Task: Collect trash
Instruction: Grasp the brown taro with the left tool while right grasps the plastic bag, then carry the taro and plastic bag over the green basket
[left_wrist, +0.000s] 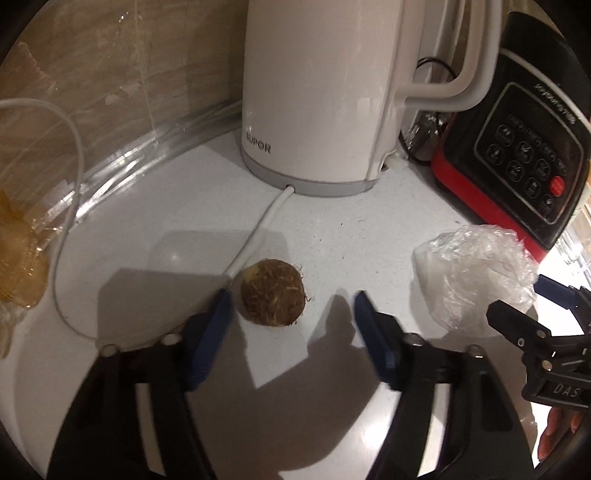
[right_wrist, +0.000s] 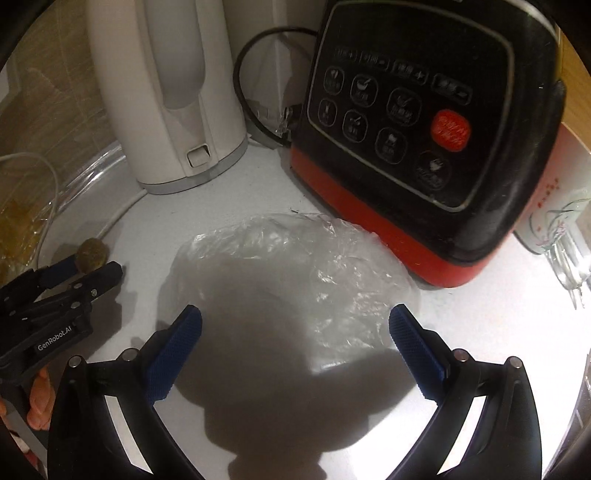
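Surroundings: Your white counter (left_wrist: 388, 229) is hemmed in at the back by a white kettle (left_wrist: 317, 92) and a black-and-red appliance (right_wrist: 424, 122) with a touch panel.
In the way: The kettle's white cord (left_wrist: 258, 232) runs forward and ends just beside the brown husk ball (left_wrist: 272, 293), close to your left gripper's near pad.
Left gripper: Your left gripper (left_wrist: 291, 308) is spread wide, with the husk ball just ahead, nearer the left pad, not yet clasped.
Right gripper: Your right gripper (right_wrist: 295, 325) is also spread, nothing between its blue textured pads (right_wrist: 413, 354).
Trash: The crumpled clear plastic wrap (right_wrist: 295, 266) lies on the counter just ahead of your right gripper, its far edge near the appliance's red base.
Textures: The ball is round, fibrous and rough; the wrap is thin, glossy and wrinkled.
Containers: A floral-printed cup (right_wrist: 550, 206) stands to the right of the appliance; you cannot tell what it holds.
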